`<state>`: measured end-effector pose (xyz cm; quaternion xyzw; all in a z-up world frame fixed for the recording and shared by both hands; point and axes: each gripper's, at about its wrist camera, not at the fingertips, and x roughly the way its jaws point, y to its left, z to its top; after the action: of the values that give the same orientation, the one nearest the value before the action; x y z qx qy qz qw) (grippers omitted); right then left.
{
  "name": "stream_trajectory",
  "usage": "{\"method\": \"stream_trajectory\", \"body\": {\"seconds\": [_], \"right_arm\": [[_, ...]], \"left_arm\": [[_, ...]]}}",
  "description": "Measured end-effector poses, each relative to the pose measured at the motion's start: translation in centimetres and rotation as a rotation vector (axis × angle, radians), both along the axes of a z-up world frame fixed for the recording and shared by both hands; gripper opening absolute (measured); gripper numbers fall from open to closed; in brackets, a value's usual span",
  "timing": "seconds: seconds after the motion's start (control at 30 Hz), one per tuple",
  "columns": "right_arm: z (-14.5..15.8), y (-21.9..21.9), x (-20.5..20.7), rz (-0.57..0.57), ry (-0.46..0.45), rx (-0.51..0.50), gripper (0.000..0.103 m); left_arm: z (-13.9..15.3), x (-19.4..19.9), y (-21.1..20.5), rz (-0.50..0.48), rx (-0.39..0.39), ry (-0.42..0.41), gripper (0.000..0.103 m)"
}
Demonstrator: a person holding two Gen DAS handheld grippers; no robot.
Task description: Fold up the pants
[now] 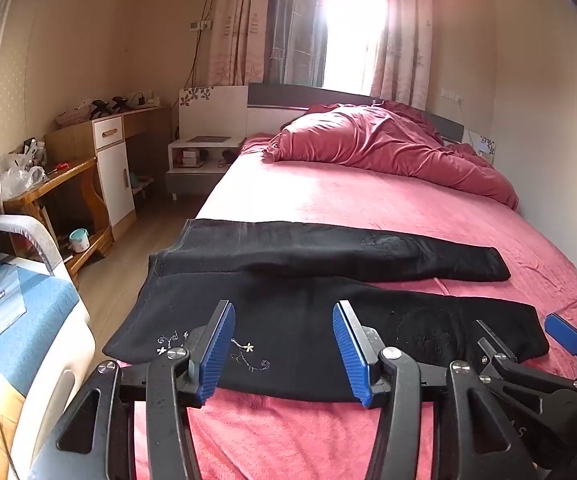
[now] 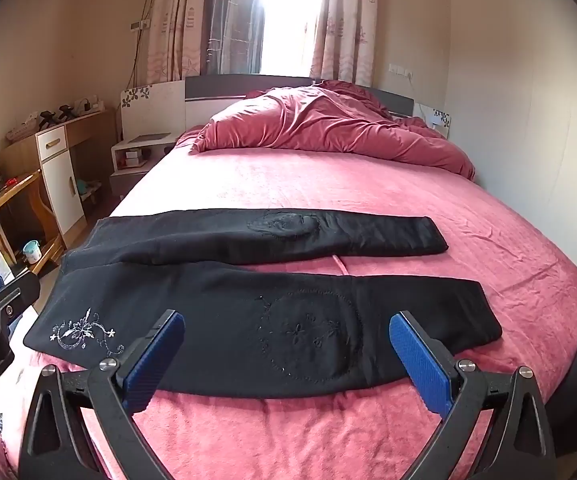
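Black pants (image 1: 300,312) lie flat across the pink bed (image 1: 368,196), waistband at the left edge, both legs spread apart and pointing right. White floral embroidery (image 2: 84,334) marks the near leg by the waist. My left gripper (image 1: 284,320) is open and empty, hovering over the near leg close to the waist. My right gripper (image 2: 288,328) is open and empty over the near leg's middle; it also shows at the right of the left wrist view (image 1: 528,332). The pants (image 2: 268,312) fill the middle of the right wrist view.
A crumpled red duvet (image 1: 388,144) lies at the head of the bed. A blue chair (image 1: 16,300) stands at the left, close to the waistband. A wooden desk (image 1: 60,184), white cabinet (image 1: 114,176) and nightstand (image 1: 200,156) line the left wall.
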<state>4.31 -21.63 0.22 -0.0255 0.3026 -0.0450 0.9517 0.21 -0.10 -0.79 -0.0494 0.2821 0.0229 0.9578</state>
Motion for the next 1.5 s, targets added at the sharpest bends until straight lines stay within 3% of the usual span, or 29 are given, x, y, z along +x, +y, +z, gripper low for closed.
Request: {"method": "stream_trajectory", "body": {"seconds": [1.5], "right_arm": [[-1.3,0.2,0.4,0.0,0.024,-0.014,0.103]], "left_arm": [[-1.0,0.4,0.5,0.002,-0.009,0.034,0.052]]}}
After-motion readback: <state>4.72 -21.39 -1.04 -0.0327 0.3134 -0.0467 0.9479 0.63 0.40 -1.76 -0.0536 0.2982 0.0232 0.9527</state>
